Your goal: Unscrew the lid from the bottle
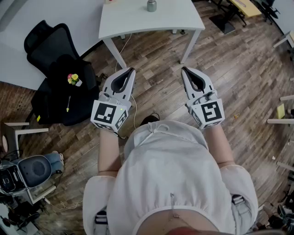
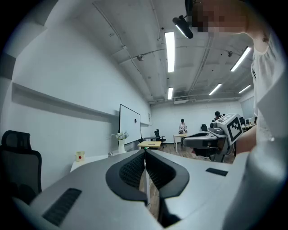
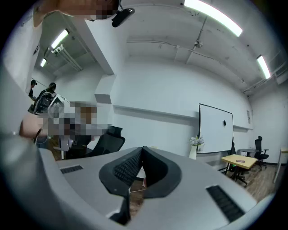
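Note:
A small grey bottle (image 1: pixel 151 5) stands on the white table (image 1: pixel 138 20) at the top of the head view, far ahead of both grippers. In the left gripper view it is a tiny grey shape (image 2: pixel 110 154) on that table. My left gripper (image 1: pixel 132 70) and right gripper (image 1: pixel 184 69) hover side by side over the wooden floor, in front of the person's torso. Both point toward the table. Each has its jaws pressed together with nothing between them, as the left gripper view (image 2: pixel 145 151) and the right gripper view (image 3: pixel 142 148) show.
A black office chair (image 1: pixel 59 64) with a small bunch of flowers (image 1: pixel 73 79) on its seat stands left of the table. A cable runs across the floor under the table. A whiteboard (image 2: pixel 129 123), a flower vase (image 2: pixel 120 143) and a yellow table (image 3: pixel 240 161) stand farther back.

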The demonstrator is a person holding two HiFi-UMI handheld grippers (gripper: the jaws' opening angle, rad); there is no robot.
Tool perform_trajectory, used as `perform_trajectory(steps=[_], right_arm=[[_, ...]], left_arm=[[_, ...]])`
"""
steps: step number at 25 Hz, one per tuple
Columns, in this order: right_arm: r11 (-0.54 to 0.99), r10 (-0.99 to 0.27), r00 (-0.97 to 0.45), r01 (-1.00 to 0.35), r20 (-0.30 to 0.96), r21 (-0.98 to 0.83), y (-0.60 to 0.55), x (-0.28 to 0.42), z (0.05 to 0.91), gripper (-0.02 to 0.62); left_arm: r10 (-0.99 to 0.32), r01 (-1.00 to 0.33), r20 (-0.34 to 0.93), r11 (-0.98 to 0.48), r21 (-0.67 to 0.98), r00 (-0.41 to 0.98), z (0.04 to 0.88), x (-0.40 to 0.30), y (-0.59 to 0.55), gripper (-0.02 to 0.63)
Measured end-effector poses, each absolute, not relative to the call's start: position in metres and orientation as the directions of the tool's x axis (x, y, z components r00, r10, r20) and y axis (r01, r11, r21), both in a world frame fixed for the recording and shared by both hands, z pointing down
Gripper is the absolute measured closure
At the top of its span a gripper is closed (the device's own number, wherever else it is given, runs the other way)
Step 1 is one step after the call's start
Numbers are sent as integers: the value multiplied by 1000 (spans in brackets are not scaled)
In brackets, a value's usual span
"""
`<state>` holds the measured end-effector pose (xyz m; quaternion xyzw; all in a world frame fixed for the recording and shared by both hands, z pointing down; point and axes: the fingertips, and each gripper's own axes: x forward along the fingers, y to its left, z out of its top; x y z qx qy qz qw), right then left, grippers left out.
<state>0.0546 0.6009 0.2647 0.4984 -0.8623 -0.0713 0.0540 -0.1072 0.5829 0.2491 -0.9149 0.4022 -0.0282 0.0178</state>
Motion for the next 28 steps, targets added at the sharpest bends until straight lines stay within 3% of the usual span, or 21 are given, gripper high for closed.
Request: perform_trajectory(steps=[16,17,18,20,21,23,28], right_arm=[[461,-884,-468,-874,-10,155,586,80,265,589],[462,-883,-470,-875,-20,145,585,82,265,569],[465,-881,-472,-876,-31,129,583,84,264,498],[470,-879,-475,-878,-39,95,575,89,265,259],[465,-883,-469,-881,-33,84,569,92,267,219],[451,-891,-453,-889,-13,74,558,99,271,181],[438,-899,-438,-898,20,38,521,106,277,172]], left_arm=[[-739,-738,55,-674,-39,672,254,-82,566,584],[-748,-747,37,-664,-23,663,253,-81,563,583],[-763,-763,14,-647,-1,647,251,-81,560,557],[-788,-787,-16,-615,38,615,249,-82,550,273],[-793,-792,-14,-609,39,609,250,-82,545,261],[-794,-794,15,-607,13,607,256,-80,536,249],[-792,-793,50,-609,16,609,266,-81,504,247]])
